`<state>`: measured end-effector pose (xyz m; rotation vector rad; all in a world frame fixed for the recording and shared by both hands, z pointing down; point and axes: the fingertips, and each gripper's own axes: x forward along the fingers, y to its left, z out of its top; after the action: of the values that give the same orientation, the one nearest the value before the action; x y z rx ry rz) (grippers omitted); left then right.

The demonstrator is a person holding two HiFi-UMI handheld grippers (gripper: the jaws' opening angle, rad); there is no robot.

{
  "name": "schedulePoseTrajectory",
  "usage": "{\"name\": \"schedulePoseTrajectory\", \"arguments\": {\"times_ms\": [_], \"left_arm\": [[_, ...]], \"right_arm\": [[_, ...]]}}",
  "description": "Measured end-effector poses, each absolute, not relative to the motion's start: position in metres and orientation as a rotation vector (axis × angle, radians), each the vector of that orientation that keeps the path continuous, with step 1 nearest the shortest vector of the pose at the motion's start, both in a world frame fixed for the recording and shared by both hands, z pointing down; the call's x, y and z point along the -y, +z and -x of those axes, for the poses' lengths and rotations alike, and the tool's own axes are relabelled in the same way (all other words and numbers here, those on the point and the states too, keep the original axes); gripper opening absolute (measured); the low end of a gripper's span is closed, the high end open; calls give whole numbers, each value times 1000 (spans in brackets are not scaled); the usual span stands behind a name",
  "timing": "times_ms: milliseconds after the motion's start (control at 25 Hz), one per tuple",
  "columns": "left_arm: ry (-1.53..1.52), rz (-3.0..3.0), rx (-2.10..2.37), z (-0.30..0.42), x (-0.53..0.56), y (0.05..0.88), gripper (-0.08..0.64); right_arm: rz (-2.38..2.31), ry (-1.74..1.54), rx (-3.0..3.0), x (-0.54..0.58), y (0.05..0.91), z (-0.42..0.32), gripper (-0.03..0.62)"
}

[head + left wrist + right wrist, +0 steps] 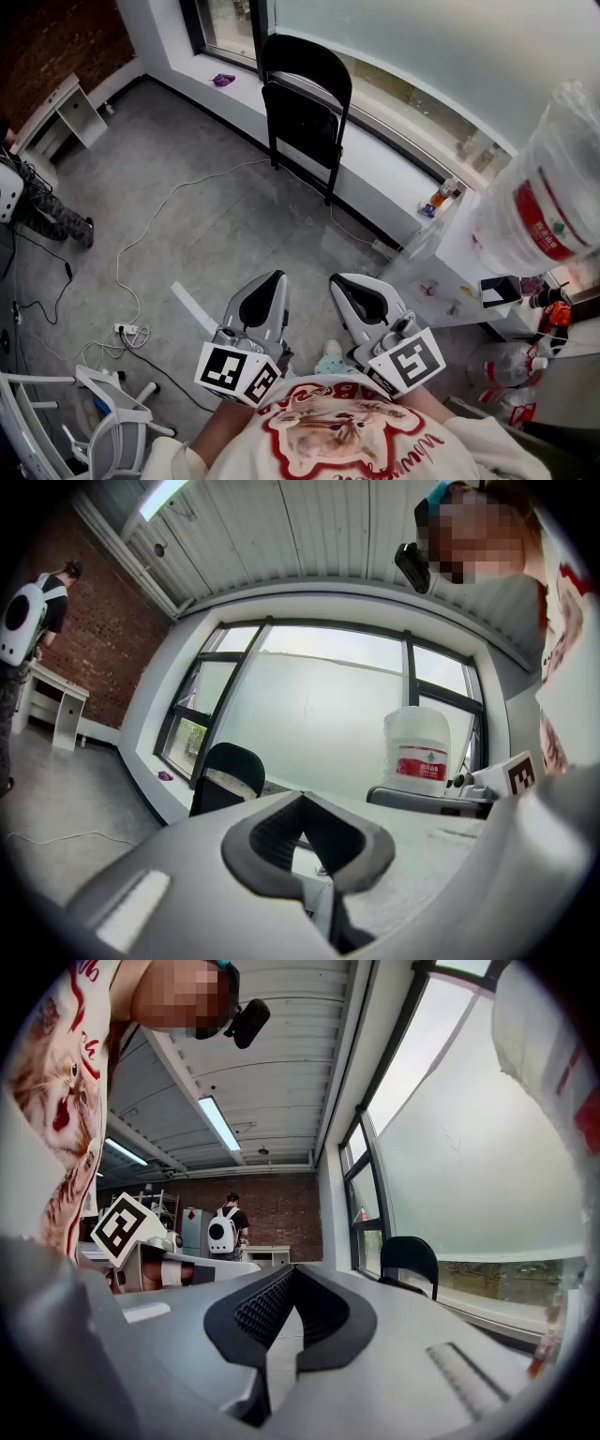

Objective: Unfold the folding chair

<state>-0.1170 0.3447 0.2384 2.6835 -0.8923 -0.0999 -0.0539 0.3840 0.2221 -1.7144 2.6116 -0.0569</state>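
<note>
Lower centre, the left hand-held gripper (274,281) and right hand-held gripper (339,281) sit side by side, each with its jaws together on nothing. At right is a large translucent water jug with a red label (539,202), contents unclear. The black metal folding chair (305,103) stands folded at the window ledge, upper centre, well apart. Only the gripper views show a person's white backpack (223,1234).

Left claw (274,281): held low before the torso, pointing forward, jaws together, nothing between. Right claw (342,283): just beside it, level, jaws together, nothing between.
</note>
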Motion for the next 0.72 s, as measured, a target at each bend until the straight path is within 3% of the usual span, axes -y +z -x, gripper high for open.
{"name": "schedulePoseTrajectory", "arguments": {"times_ms": [720], "left_arm": [[-110, -2678, 911, 116, -348, 237, 0]], "right_arm": [[1714, -78, -2653, -389, 229, 52, 25]]}}
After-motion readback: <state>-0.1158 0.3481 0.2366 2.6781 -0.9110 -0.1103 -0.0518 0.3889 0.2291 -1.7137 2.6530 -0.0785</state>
